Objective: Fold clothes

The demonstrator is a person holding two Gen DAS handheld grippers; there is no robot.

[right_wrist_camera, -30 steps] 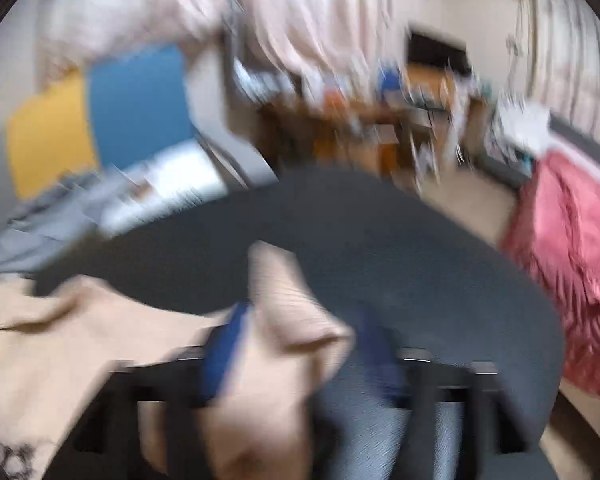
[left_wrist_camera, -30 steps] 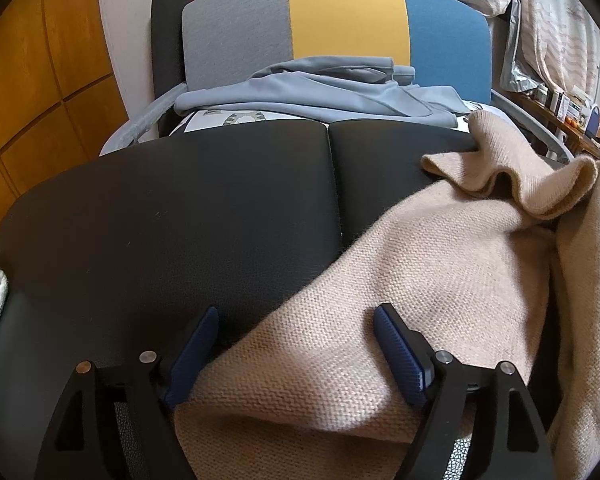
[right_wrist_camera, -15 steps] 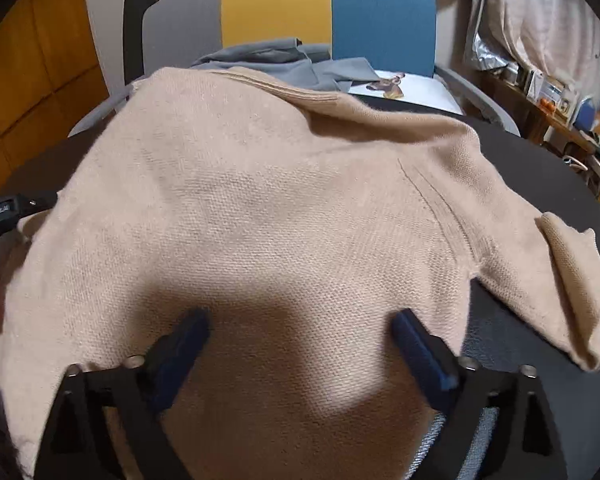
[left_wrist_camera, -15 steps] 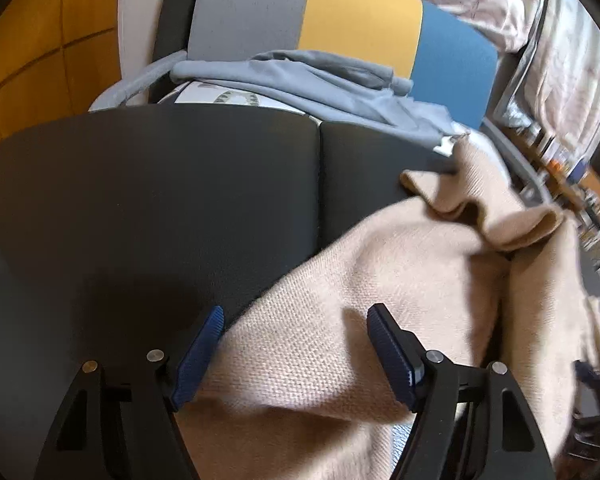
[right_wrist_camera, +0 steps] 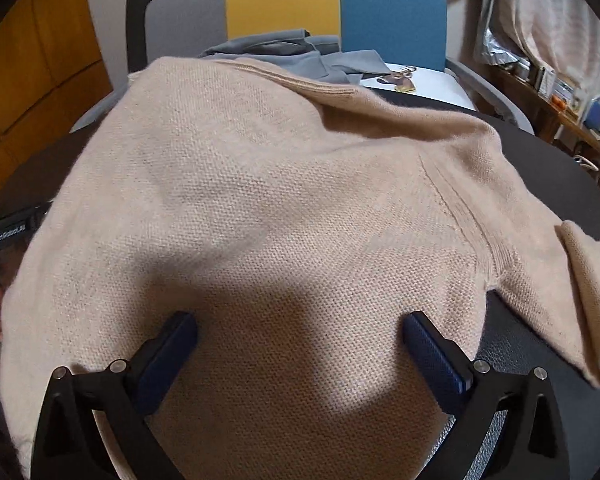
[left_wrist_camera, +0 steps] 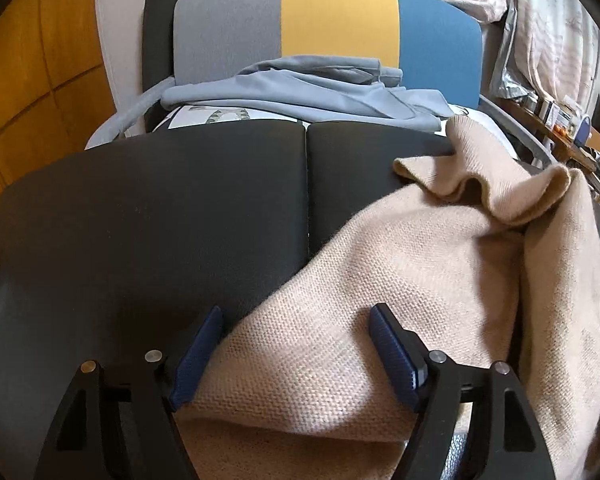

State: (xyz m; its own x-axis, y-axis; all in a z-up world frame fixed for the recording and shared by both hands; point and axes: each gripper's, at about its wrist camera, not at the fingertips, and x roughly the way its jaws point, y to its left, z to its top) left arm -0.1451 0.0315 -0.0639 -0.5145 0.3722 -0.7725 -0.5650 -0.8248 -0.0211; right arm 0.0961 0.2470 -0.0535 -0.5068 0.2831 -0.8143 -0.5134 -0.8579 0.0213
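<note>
We note the right claw (right_wrist_camera: 300, 354) standing wide, its blue pads (right_wrist_camera: 434, 362) apart and pressing nothing; the beige knit sweater (right_wrist_camera: 268, 216) lies spread under and between them. The left claw (left_wrist_camera: 296, 356) is also wide, one pad (left_wrist_camera: 196, 358) over the bare surface at the sweater's edge, the other over the knit, and neither pad clamps cloth.

We record the sweater lying on the black desk (left_wrist_camera: 148, 216). In the right wrist view it is laid out broadly, ribbed collar (right_wrist_camera: 300, 80) at the far side, one sleeve (right_wrist_camera: 580, 292) trailing to the right with its cuff turned over. In the left wrist view the hem side runs diagonally from the near pad toward the far right, with a rumpled fold (left_wrist_camera: 484, 184) at the far edge. The desk top is dark, padded-looking, with a seam (left_wrist_camera: 305, 184) dividing it into two panels.

Containers: we see none that we can identify.

Beyond the desk stands a chair (left_wrist_camera: 340, 16) with a grey, yellow and blue back. A grey-blue garment (left_wrist_camera: 308, 88) is piled on its seat, over a white printed sheet or cushion (right_wrist_camera: 416, 80); which it is we cannot tell. Orange wood panelling (left_wrist_camera: 40, 72) fills the left; pale patterned fabric (left_wrist_camera: 552, 32) hangs at right above a cluttered shelf (left_wrist_camera: 564, 136), items too small to name.
</note>
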